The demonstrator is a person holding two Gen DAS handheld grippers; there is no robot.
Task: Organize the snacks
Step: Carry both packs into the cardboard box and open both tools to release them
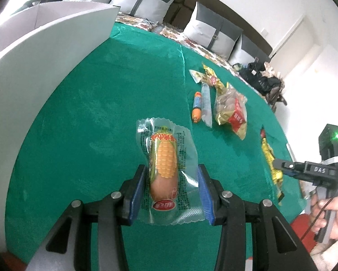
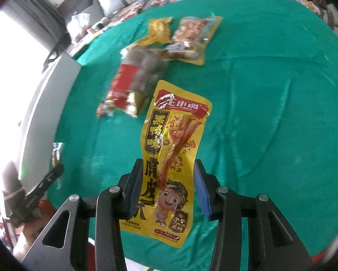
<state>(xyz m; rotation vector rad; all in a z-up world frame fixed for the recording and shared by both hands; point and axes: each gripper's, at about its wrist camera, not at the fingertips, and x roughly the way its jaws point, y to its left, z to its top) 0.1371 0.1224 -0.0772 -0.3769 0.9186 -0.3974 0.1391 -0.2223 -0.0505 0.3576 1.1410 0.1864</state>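
My left gripper (image 1: 171, 185) is shut on a clear-wrapped corn sausage (image 1: 163, 169) and holds it above the green tablecloth (image 1: 90, 117). My right gripper (image 2: 166, 185) is shut on a yellow chicken-feet packet (image 2: 171, 149) and holds it above the cloth (image 2: 270, 113). In the left wrist view the right gripper (image 1: 279, 164) shows at the right edge with the yellow packet (image 1: 269, 158) hanging from it. Loose snacks lie on the cloth: a small orange sausage (image 1: 197, 106), a red-and-gold bag (image 1: 232, 110) and gold packets (image 1: 210, 75).
A white box (image 1: 44, 52) stands at the left of the table; it also shows in the right wrist view (image 2: 47, 103). A sofa with grey cushions (image 1: 144, 0) runs behind the table. More snack bags (image 2: 191, 38) lie at the far side of the cloth.
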